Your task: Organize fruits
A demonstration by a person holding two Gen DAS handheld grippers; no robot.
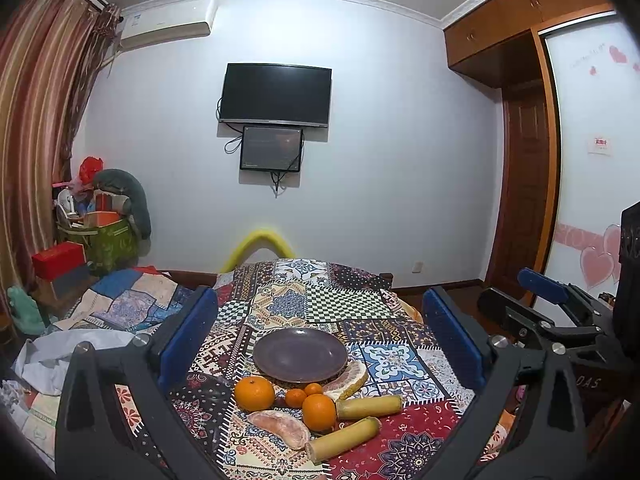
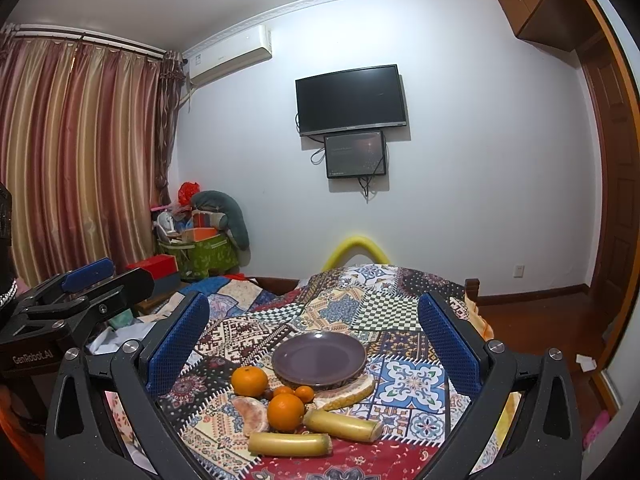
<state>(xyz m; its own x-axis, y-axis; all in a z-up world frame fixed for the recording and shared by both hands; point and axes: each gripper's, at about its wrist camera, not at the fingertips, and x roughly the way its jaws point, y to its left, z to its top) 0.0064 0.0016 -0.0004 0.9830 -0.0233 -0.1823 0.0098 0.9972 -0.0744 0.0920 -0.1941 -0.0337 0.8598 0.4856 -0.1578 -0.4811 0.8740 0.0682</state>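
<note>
- A purple plate (image 1: 300, 354) is seen lying bare on a patchwork cloth (image 1: 332, 304); every place below is given relative to this plate.
- Just on the near side of the plate, the fruit is grouped: a large orange (image 1: 254, 393) at the near-left, 2 small tangerines (image 1: 296, 397) at the near edge, and a second large orange (image 1: 319, 412) nearer the camera.
- A pomelo segment (image 1: 347, 378) is tucked against the plate's near-right rim, touching it; another pomelo segment (image 1: 279, 429) lies well nearer, beside the second orange.
- 2 sugarcane pieces (image 1: 370, 406) are laid nearest, on the near-right side.
- The left hand-held gripper (image 1: 320, 344) is held with its blue fingers wide apart, nothing between them, above the near side of the plate.
- The right hand-held gripper (image 2: 316, 348) is likewise spread wide and grips nothing.
- Far beyond the plate, a television (image 1: 276, 95) is mounted on the wall.
</note>
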